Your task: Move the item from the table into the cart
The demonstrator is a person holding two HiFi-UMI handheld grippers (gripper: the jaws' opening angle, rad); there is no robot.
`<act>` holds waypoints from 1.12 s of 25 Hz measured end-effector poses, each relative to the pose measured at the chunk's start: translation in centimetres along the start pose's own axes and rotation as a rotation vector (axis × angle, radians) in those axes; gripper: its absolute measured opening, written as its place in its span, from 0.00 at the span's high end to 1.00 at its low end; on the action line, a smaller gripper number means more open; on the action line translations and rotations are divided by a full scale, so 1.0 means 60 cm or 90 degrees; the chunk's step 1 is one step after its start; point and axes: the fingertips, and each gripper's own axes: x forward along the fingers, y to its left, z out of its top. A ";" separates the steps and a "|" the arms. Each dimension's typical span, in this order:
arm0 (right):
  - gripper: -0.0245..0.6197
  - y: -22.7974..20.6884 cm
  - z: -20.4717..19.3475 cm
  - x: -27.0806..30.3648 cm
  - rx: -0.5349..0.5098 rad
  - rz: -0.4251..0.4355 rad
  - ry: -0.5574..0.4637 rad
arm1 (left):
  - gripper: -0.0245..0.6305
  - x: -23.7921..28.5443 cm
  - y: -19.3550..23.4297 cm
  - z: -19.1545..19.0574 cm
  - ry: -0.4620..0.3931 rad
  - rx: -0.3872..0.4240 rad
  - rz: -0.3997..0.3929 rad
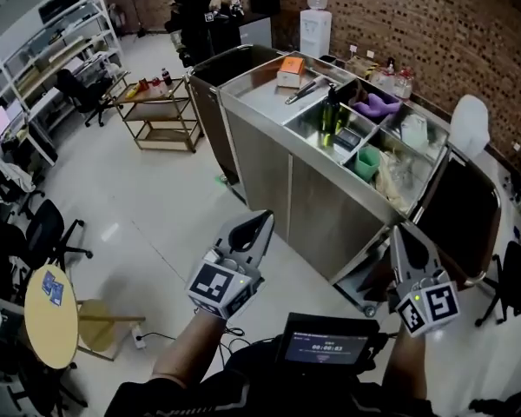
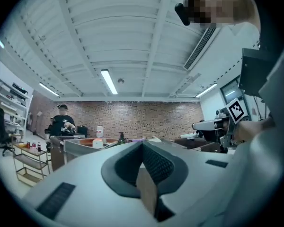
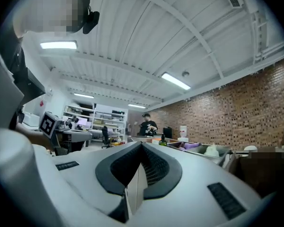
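Observation:
A steel cart (image 1: 317,207) stands ahead of me, its top split into open compartments. On it are an orange box (image 1: 291,66), a dark bottle (image 1: 330,115), a purple cloth (image 1: 378,105) and a green cup (image 1: 367,162). A small round yellow table (image 1: 35,328) at lower left carries blue cards (image 1: 52,289). My left gripper (image 1: 263,221) is held low in front of me, shut and empty. My right gripper (image 1: 400,233) is likewise shut with nothing in it, near the cart's near corner. In both gripper views the ribbed pads (image 2: 154,162) (image 3: 151,164) meet.
A person in black (image 1: 204,16) stands behind the cart's far end. A wooden trolley (image 1: 161,107) with bottles sits to the left, with office chairs (image 1: 43,233) and shelving (image 1: 61,42) beyond. A water dispenser (image 1: 314,11) stands by the brick wall. A black bag (image 1: 460,215) hangs on the cart's right end.

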 end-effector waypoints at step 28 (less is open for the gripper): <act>0.95 0.684 -0.027 0.913 0.035 0.446 -0.021 | 0.95 -0.493 0.876 -0.024 0.027 -0.041 0.480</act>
